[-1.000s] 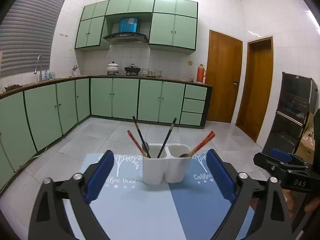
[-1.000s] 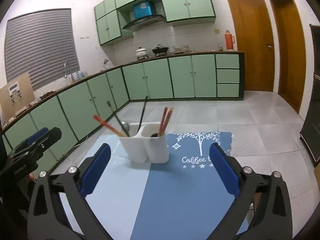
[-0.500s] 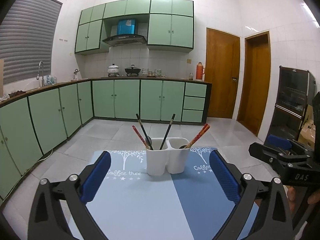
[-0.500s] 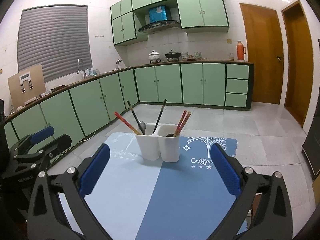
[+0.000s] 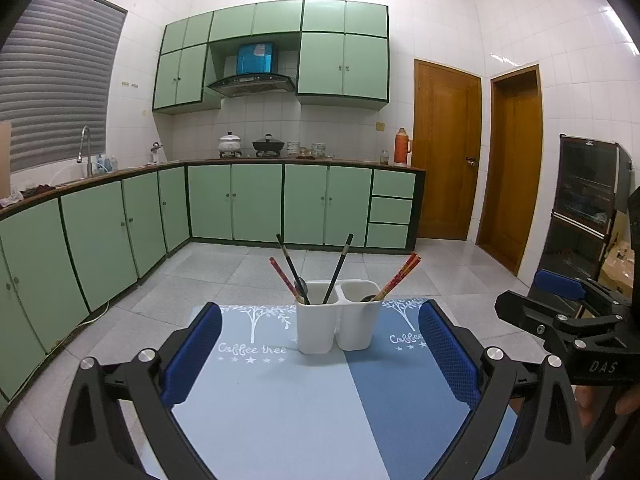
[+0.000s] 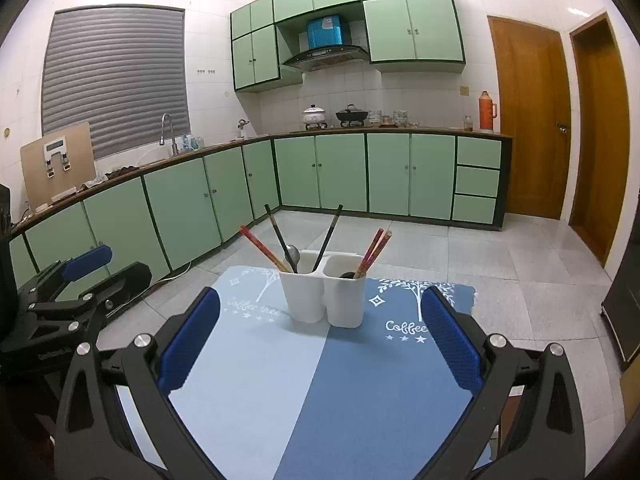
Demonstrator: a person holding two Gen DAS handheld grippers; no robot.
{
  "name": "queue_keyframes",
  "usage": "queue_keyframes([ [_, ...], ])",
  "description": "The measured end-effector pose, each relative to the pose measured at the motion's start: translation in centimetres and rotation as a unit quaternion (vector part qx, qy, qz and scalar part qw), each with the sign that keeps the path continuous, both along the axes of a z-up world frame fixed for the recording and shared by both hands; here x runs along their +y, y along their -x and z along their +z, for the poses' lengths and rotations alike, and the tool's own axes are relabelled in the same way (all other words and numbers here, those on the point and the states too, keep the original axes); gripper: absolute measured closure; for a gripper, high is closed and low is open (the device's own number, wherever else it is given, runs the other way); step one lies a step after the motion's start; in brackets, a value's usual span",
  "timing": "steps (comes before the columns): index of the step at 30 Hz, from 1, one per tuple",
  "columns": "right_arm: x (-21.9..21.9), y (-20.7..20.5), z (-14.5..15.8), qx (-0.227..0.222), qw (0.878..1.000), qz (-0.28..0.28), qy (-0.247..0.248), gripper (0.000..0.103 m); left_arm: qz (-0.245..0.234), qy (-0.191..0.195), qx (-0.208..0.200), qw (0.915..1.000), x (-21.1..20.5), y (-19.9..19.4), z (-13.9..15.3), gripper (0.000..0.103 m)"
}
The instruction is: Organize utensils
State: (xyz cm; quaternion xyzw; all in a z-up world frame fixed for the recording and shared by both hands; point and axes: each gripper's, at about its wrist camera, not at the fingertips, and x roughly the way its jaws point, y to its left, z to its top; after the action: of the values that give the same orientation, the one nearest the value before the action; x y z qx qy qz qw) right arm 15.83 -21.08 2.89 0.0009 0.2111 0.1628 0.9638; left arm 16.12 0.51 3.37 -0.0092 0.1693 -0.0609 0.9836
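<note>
Both tools were up over the near end of the desk and neither had anything in it. Going left to right in the left wrist view: the left tool [image 5: 320,356] had its blue pads [image 5: 192,354] spread wide with nothing between them, framing the two-tone blue mat [image 5: 280,408] that covers the desk. Dead centre of the frame sat the white two-cup holder [image 5: 338,326], at the far end of the mat. Its left cup had a red chopstick [image 5: 282,276], two black chopsticks [image 5: 338,268] crossing in a V, and a spoon [image 5: 301,286] tucked in between. The right cup had a pair of red chopsticks [image 5: 398,278] leaning toward the right, plus something dark at the rim I couldn't make out. At the right edge of that frame the right tool [image 5: 560,300] showed up side-on.

From the right wrist view, the right tool [image 6: 320,348] was also spread wide and empty, the holder centred beyond it, well clear of its pads. The left tool [image 6: 80,276] poked in at the left edge.
</note>
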Motion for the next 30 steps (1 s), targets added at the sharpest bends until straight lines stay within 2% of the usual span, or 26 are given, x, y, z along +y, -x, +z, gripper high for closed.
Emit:
queue_keyframes([
  [30,0.01,0.1,0.07,-0.002,1.0,-0.001,-0.001,0.006,-0.002,-0.006,0.004,1.0,0.19,-0.08,0.04,0.006],
])
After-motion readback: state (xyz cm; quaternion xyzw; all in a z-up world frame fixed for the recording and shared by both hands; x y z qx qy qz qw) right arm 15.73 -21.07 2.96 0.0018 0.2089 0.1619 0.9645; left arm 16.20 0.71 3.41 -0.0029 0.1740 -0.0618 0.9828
